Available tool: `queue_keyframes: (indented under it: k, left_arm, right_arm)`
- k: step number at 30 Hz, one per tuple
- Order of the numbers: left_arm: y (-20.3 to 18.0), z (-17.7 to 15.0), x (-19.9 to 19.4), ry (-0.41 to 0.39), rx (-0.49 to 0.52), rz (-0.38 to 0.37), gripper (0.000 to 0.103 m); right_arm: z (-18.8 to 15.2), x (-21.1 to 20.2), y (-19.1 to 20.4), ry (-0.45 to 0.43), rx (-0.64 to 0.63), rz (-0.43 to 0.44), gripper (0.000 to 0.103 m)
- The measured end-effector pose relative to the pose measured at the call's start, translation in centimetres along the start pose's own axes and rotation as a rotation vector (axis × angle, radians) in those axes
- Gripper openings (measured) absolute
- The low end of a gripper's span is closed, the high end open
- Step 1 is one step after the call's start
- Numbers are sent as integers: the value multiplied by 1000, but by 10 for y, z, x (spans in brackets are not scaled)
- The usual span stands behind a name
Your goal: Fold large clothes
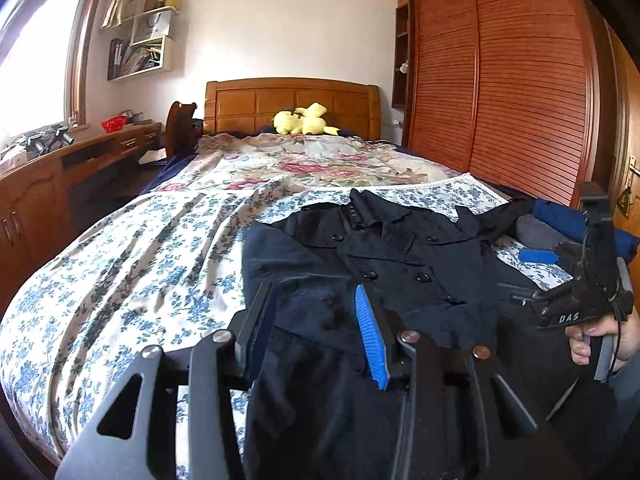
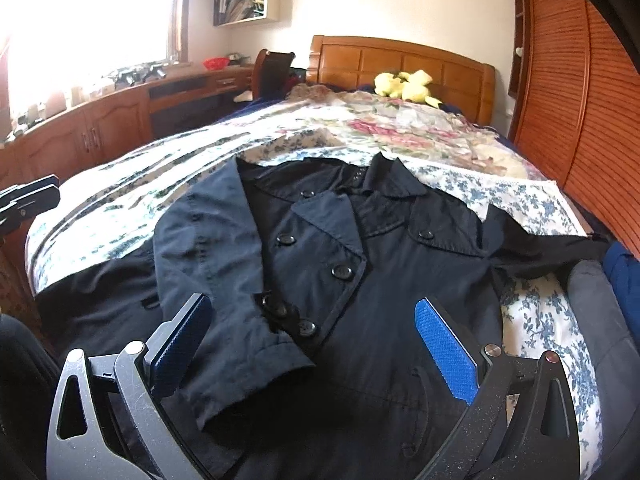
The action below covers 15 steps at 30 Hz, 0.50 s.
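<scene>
A dark coat (image 2: pixel 320 280) is laid face up across the foot of the bed (image 1: pixel 120 240), collar toward the headboard (image 1: pixel 292 100), so that it can be folded flat on the flowered sheet. 1 sleeve (image 2: pixel 208 280) is already turned in over the coat's front, its cuff lying beside the row of buttons; the other sleeve (image 2: pixel 540 248) is stretched out toward the wardrobe (image 2: pixel 580 120), and is judged the next part to be brought in.

The left hand-held gripper (image 1: pixel 320 320) is held low over the coat's folded side. Its jaws are partly open, and dark cloth lies between them, but no pad is seen pressing on it. The right hand-held gripper (image 2: pixel 320 344) is held above the coat's middle with jaws wide apart and nothing gripped, presumably kept free for the outstretched sleeve.
</scene>
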State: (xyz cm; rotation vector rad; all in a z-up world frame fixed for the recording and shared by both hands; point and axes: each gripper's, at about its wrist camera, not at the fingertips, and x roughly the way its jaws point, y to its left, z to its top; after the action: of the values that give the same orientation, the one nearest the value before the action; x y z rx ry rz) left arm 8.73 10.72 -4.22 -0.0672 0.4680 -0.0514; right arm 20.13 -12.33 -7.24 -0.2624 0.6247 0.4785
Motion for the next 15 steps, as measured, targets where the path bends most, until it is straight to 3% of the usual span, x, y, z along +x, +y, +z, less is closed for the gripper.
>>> queue_keyframes:
  k: [7,10,11,13,15]
  left_arm:
    - [8,-8,-1,10,2,27,40]
    - [9,-8,1,12,-7,24,40]
    - [10,-8,1,12,-9,24,40]
    - [11,-8,2,14,-14,21,40]
    - [12,-9,4,20,-20,17,40]
  right_arm:
    - [-18,39,6,113,-9,26,103]
    - [-30,59,5,179,18,84,96]
    - [-33,63,5,195,26,109,88]
    - [-39,67,7,224,42,180,61]
    - [-41,64,11,215,27,200,25]
